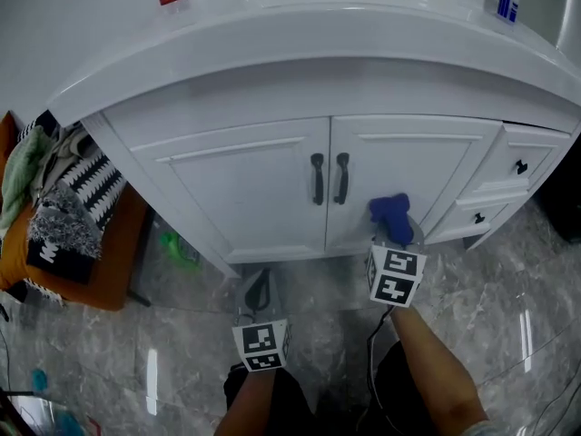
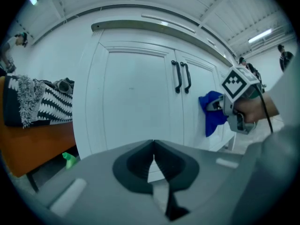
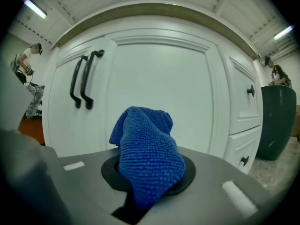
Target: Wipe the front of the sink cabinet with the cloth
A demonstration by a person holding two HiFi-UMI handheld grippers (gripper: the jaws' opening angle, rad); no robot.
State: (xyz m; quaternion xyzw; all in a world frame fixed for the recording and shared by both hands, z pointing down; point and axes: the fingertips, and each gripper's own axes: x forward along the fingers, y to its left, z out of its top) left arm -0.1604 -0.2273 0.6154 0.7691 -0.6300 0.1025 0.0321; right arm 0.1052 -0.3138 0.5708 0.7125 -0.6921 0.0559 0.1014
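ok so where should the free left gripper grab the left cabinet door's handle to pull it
Grip the left door handle at mid-bar, coming straight from the front and closing sideways. It's a vertical bar standing off the door; the right handle sits close, so the gap looks tight.

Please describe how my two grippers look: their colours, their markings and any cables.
The left tongs and the right tongs have grey plastic bodies with black inner pads. Each carries a white cube printed with black square markers. A thin black cable runs back from the right one. The forearms are bare.
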